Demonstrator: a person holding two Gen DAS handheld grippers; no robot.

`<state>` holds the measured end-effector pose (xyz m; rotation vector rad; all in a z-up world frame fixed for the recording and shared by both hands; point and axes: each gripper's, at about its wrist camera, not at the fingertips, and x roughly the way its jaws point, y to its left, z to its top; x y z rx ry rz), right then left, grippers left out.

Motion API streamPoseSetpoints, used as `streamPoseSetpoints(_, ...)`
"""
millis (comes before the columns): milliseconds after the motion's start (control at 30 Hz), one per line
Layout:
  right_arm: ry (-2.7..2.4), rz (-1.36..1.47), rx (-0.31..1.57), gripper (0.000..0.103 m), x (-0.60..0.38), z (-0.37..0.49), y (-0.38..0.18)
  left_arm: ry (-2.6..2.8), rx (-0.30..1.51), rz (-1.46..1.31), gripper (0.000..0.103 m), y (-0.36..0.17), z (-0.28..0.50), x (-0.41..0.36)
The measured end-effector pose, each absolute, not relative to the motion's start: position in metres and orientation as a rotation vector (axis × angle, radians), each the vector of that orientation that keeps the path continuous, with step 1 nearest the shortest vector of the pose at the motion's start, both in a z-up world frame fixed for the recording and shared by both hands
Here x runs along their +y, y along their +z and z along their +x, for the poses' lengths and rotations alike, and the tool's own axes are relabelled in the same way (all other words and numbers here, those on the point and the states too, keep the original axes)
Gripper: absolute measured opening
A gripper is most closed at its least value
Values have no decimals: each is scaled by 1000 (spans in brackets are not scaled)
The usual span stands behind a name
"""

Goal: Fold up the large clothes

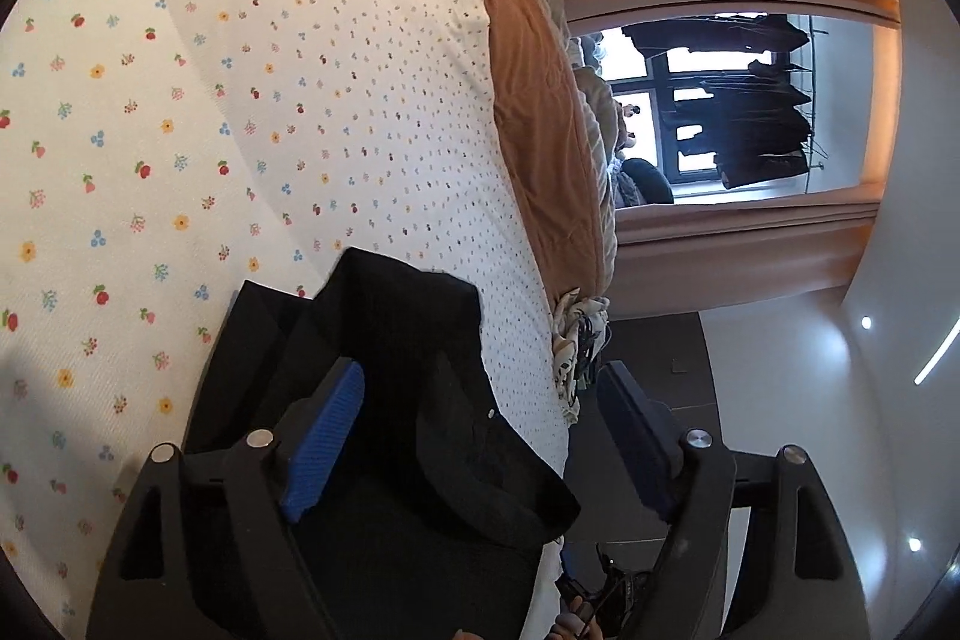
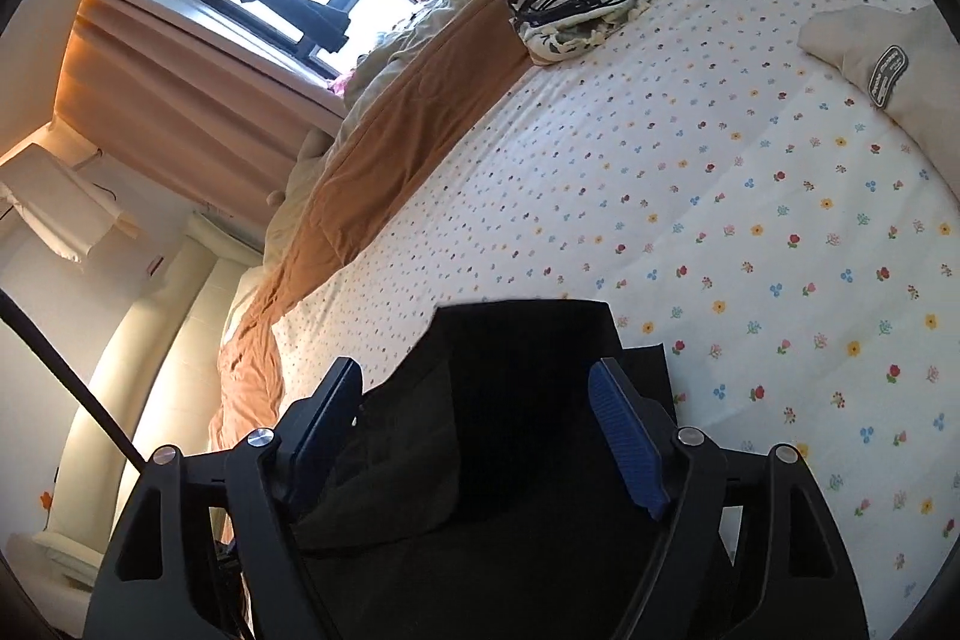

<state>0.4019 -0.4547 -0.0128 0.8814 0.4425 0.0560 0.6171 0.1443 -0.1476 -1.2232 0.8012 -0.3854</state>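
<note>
A: Where's the garment?

B: The black garment (image 1: 384,400) lies on the floral bedsheet (image 1: 180,130), at the bed's near edge. Both grippers stand over it: the left gripper (image 1: 480,436) has its jaws wide, cloth between them but not pinched, and the right gripper (image 2: 474,430) is just as wide above the same dark fabric (image 2: 522,400).

A: So nothing's held. What could go wrong?

B: The cloth looks bunched in layers near that edge (one flap curls up by the left jaws). A closing pinch might catch only the top layer, or two at once, and the fold would come out skewed. It could also slide off the edge if tugged that way.

A: And the orange blanket (image 2: 384,148)?

B: Well apart, along the far side.
</note>
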Motion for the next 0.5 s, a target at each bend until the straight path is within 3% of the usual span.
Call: streamPoseSetpoints(500, 83, 713, 509, 77, -388, 333, 31, -377, 807, -1039, 80, -112, 527, 147)
